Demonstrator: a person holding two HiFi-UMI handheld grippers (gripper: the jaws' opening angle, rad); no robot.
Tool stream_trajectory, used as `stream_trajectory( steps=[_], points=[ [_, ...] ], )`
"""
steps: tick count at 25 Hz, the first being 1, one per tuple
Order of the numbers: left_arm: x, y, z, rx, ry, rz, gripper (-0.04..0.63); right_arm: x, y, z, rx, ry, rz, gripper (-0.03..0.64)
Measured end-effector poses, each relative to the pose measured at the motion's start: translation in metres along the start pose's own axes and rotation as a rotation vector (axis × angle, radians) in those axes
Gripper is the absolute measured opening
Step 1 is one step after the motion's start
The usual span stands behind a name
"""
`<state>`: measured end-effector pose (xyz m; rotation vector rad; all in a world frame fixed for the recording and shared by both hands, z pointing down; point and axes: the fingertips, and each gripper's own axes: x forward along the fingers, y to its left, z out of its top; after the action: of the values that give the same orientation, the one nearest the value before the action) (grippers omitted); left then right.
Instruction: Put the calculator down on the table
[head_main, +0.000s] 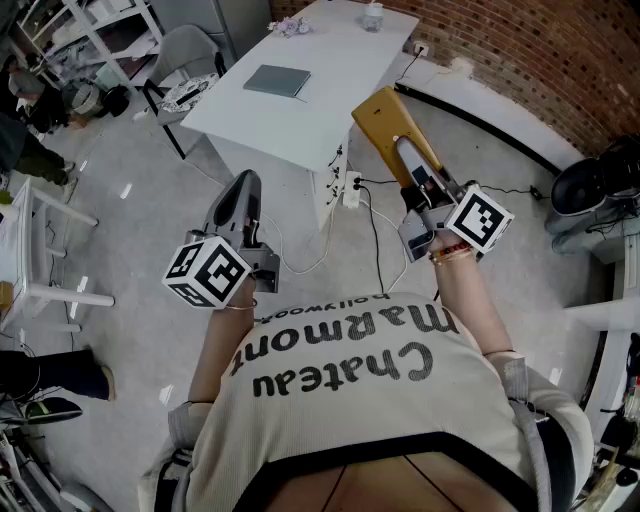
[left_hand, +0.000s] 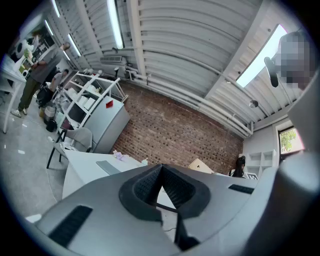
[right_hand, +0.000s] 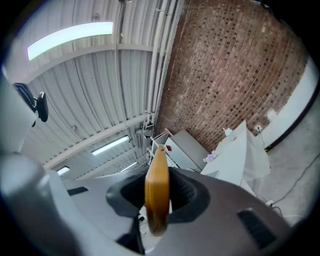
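A flat, tan-yellow calculator (head_main: 381, 122) sticks out ahead of my right gripper (head_main: 408, 152), which is shut on its near end. In the right gripper view the calculator (right_hand: 158, 170) shows edge-on, upright, with a black pad pressing on each side. The white table (head_main: 330, 90) lies ahead, and the calculator hangs in the air off its near right corner. My left gripper (head_main: 244, 185) is lower left, short of the table, shut on nothing. Its pads (left_hand: 145, 185) meet at the tips in the left gripper view.
A grey pad (head_main: 277, 80) lies on the table, with a crumpled purple thing (head_main: 290, 25) and a small cup (head_main: 373, 15) at the far end. A grey chair (head_main: 188, 55) stands at the table's left. Cables and a socket strip (head_main: 351, 190) hang at its near end. A brick wall (head_main: 520, 60) runs along the right.
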<state>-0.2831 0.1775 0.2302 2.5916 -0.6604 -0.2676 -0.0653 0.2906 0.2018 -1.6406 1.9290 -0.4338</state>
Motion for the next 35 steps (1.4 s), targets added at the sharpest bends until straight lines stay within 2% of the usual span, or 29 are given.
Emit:
stream_trajectory(
  steps=[4,9,15,19,23,27,35],
  points=[
    [-0.003,0.003,0.005,0.007,-0.003,-0.026,0.000,0.003,0.006,-0.004,-0.013,-0.009,-0.003,0.091],
    [-0.017,0.019,-0.004,0.004,0.023,-0.057,0.000,0.004,0.009,-0.031,-0.016,-0.010,-0.042,0.091],
    [-0.018,0.048,-0.021,-0.052,0.057,-0.049,0.000,0.008,-0.002,-0.065,0.024,0.035,-0.104,0.091],
    [-0.008,0.062,-0.028,-0.060,0.077,-0.038,0.000,0.021,-0.011,-0.074,0.016,0.065,-0.118,0.092],
    [0.009,0.079,-0.031,-0.046,0.086,-0.015,0.000,0.043,-0.029,-0.076,0.010,0.078,-0.116,0.091],
    [0.032,0.093,-0.030,-0.034,0.081,-0.001,0.000,0.066,-0.070,-0.080,0.014,0.118,-0.169,0.092],
    [0.115,0.119,0.002,-0.008,0.031,0.041,0.000,0.154,-0.125,-0.044,-0.015,0.151,-0.097,0.091]
  ],
)
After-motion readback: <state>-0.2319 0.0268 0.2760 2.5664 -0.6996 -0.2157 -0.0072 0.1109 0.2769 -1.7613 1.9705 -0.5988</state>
